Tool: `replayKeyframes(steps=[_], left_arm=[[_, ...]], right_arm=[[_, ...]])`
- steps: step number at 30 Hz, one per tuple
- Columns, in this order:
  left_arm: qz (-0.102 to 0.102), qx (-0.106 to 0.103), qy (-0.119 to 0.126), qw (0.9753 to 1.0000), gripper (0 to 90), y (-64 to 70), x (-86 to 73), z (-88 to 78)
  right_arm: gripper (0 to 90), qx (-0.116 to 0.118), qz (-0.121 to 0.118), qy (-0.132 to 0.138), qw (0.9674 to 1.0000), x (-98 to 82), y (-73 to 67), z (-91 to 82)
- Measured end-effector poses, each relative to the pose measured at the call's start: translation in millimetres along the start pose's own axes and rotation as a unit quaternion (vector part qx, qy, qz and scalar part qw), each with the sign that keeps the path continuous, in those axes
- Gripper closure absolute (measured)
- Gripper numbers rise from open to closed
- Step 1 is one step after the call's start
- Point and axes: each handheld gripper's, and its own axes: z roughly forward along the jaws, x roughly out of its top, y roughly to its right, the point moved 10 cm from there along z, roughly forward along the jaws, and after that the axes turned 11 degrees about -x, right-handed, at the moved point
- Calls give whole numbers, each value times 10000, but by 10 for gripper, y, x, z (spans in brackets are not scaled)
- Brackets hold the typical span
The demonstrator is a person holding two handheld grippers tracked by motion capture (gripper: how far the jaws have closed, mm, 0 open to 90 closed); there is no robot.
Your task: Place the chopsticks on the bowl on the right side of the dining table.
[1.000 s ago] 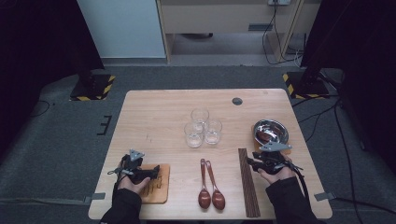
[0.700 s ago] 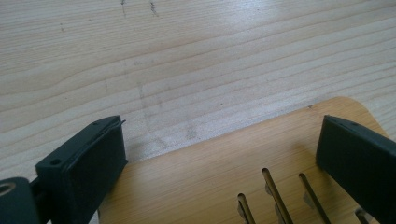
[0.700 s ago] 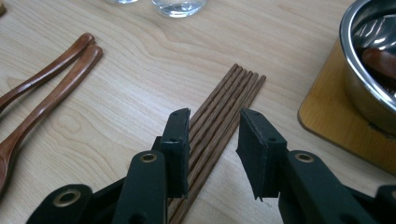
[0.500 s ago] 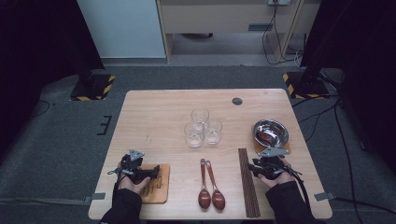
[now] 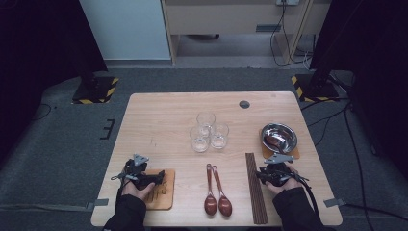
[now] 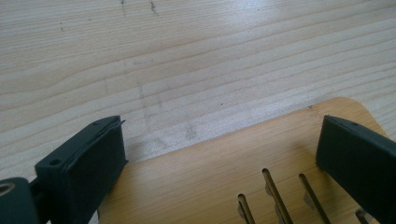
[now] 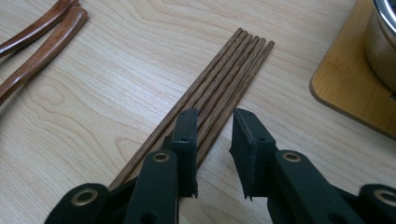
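Several dark wooden chopsticks (image 5: 255,188) (image 7: 219,88) lie side by side near the table's front right. My right gripper (image 5: 261,174) (image 7: 214,127) is low over their far end. Its jaws have just been closing and stand narrowly apart astride the rightmost chopsticks, with a gap still showing at the pads. My left gripper (image 5: 160,176) (image 6: 219,154) rests at the front left, jaws wide open over the end of a small wooden board (image 5: 166,198) (image 6: 196,182). Thin metal tines (image 6: 275,193) lie on that board between the jaws.
Two brown wooden spoons (image 5: 215,192) (image 7: 44,39) lie left of the chopsticks. Three clear glasses (image 5: 208,131) stand mid-table. A steel bowl (image 5: 279,137) (image 7: 384,42) sits on a wooden coaster (image 7: 348,91) just beyond my right gripper. A dark round disc (image 5: 244,104) lies at the back.
My right gripper has slid a little toward the table's near edge, away from the bowl and along the chopsticks. The left gripper has stayed where it was.
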Motion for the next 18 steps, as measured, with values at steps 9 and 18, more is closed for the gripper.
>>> replayKeyframes(steps=[9,18], left_arm=[[-2,-1,1,10000,3,0,0,0],[-5,-2,-7,10000,1,-1,0,2]], right_arm=[[739,49,-45,-129,9999,-37,-12,30],[742,77,-34,-228,9997,-75,-15,55]])
